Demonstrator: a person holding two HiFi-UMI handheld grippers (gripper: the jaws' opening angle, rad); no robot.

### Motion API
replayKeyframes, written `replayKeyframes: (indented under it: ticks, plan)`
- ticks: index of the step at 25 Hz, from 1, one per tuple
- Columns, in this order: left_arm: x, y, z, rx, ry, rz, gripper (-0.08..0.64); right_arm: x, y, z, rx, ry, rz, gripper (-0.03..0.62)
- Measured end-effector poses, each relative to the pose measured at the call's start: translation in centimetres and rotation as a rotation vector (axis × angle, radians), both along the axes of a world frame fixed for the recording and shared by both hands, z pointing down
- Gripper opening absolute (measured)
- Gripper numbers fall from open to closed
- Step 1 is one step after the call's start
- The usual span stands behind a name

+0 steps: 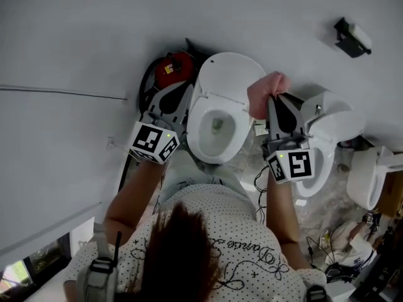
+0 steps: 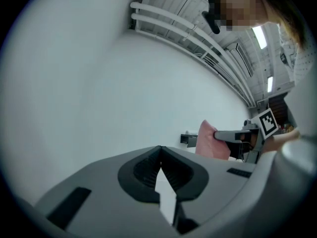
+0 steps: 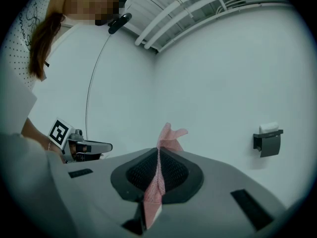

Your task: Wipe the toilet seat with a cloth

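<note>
Both forearms reach forward, held level and apart; the left gripper (image 2: 160,155) has its jaws together, nothing between them; the right gripper (image 3: 158,156) is clamped on a pink cloth (image 3: 169,134).

Toilet seat (image 1: 195,128) frt behind legs (image 1: 189,168)

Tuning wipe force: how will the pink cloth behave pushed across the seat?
Likely floppy: the cloth pinches thin in the right hand-held gripper, tip curling. Probably light, bunching loosely in the head view, so it may crumple rather than spread flat.

White walls (image 3: 223,73), ceiling pipes (image 3: 190,13), wall-mounted paper holder (image 3: 267,142)
</note>
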State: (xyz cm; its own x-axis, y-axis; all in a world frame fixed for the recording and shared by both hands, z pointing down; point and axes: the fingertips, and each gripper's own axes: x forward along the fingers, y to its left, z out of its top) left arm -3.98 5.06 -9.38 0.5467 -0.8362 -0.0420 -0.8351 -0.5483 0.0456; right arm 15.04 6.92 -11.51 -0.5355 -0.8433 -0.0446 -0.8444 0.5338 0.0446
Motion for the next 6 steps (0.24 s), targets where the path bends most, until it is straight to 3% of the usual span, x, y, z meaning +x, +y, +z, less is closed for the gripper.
replayKeyframes:
  ticks: [6]
  plan:
    - [1.2, 0.1, -0.9, -0.001, 0.017, -0.008, 0.002, 1.2, -0.1, -0.4, 0.013, -0.009, 0.034, 0.021]
